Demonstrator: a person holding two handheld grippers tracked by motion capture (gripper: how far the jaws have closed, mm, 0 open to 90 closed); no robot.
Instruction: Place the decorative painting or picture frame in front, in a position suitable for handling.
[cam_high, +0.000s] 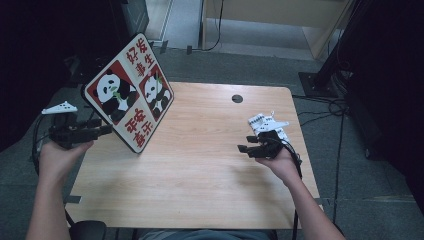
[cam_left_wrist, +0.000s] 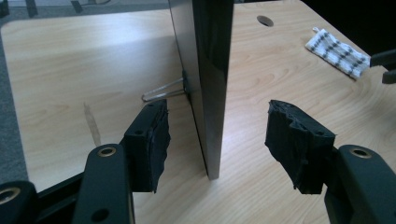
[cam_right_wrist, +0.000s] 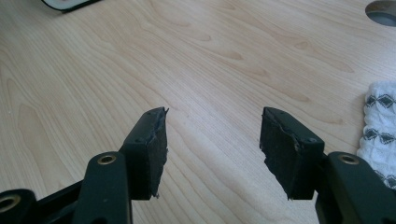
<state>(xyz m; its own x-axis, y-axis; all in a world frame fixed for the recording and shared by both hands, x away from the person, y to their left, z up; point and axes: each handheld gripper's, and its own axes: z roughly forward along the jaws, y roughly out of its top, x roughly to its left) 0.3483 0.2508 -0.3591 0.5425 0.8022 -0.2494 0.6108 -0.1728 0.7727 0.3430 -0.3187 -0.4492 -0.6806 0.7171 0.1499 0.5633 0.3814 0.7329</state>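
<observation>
A square panda picture board (cam_high: 129, 92) with red Chinese characters stands tilted on one corner at the table's left. A wire stand (cam_left_wrist: 163, 91) props its dark back. In the left gripper view the board's thin edge (cam_left_wrist: 212, 84) rises between the jaws, with a gap on each side. My left gripper (cam_high: 102, 127) (cam_left_wrist: 217, 140) is open at the board's left edge and its pads do not touch it. My right gripper (cam_high: 245, 150) (cam_right_wrist: 212, 149) hovers open over bare wood at the right, with nothing between its jaws.
A white patterned cloth (cam_high: 267, 124) (cam_left_wrist: 336, 51) (cam_right_wrist: 380, 135) lies beside the right gripper. The wooden table (cam_high: 210, 165) has a round cable hole (cam_high: 237, 98) near its far edge. Dark stands and cables crowd the floor at the right.
</observation>
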